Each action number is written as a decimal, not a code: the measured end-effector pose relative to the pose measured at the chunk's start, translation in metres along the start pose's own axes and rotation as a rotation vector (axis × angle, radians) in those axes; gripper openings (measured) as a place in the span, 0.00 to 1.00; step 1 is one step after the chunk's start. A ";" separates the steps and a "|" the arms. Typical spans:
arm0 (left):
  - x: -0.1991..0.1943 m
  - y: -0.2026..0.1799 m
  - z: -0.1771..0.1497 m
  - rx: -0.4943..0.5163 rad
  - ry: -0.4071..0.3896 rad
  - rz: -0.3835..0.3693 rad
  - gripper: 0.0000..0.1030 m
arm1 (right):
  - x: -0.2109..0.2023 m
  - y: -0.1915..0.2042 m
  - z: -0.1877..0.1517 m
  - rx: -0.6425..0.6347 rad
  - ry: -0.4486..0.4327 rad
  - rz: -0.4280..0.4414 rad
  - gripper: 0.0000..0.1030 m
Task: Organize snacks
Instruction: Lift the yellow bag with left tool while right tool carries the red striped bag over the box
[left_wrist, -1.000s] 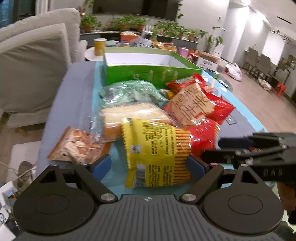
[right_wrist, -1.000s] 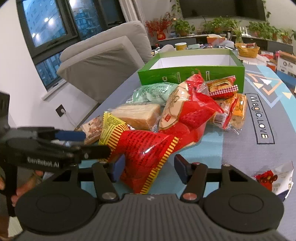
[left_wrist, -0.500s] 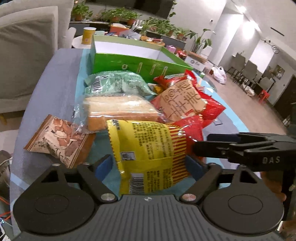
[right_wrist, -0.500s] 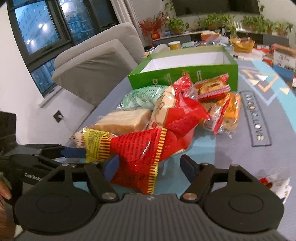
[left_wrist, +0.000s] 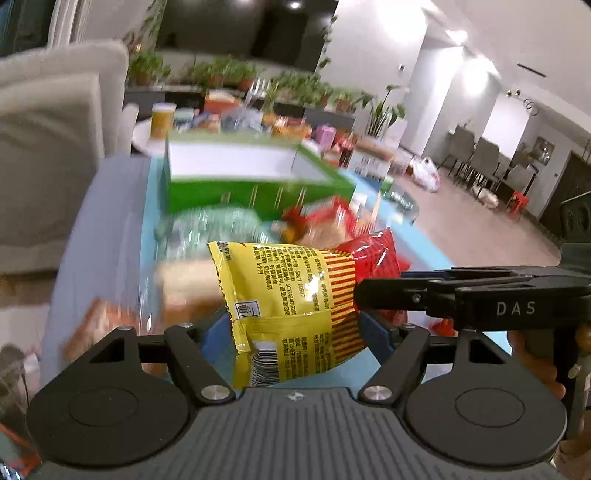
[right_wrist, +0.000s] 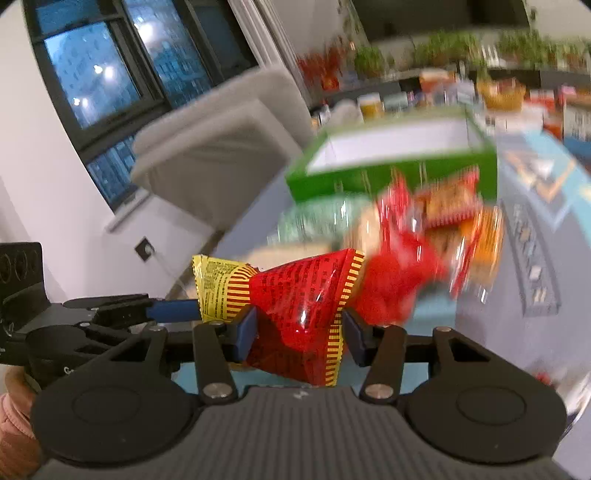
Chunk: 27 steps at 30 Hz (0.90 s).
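I have both grippers on the yellow-red snack bag, left gripper and right gripper seemingly clamping opposite ends, bag above the pile, probably bound for the green box.

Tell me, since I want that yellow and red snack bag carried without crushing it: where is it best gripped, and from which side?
Grip the yellow and red snack bag across its two ends, one gripper each, approaching level from its near long side. It is long and floppy, so one middle pinch would likely let it sag.
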<state>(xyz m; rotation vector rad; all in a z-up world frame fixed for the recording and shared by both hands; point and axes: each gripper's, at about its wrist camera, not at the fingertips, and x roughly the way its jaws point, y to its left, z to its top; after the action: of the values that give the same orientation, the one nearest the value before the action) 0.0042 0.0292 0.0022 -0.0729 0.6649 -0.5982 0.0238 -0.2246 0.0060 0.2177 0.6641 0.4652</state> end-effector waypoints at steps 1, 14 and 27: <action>0.000 -0.002 0.009 0.020 -0.015 0.006 0.69 | -0.002 0.000 0.006 -0.007 -0.014 0.001 0.64; 0.055 -0.002 0.108 0.140 -0.120 0.079 0.71 | 0.034 -0.033 0.100 -0.008 -0.129 0.018 0.64; 0.127 0.042 0.141 0.068 -0.066 0.125 0.70 | 0.103 -0.070 0.136 0.061 -0.094 0.059 0.64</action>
<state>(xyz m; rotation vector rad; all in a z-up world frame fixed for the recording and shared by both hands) 0.1897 -0.0219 0.0325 0.0126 0.5801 -0.4952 0.2053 -0.2425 0.0310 0.3159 0.5811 0.4888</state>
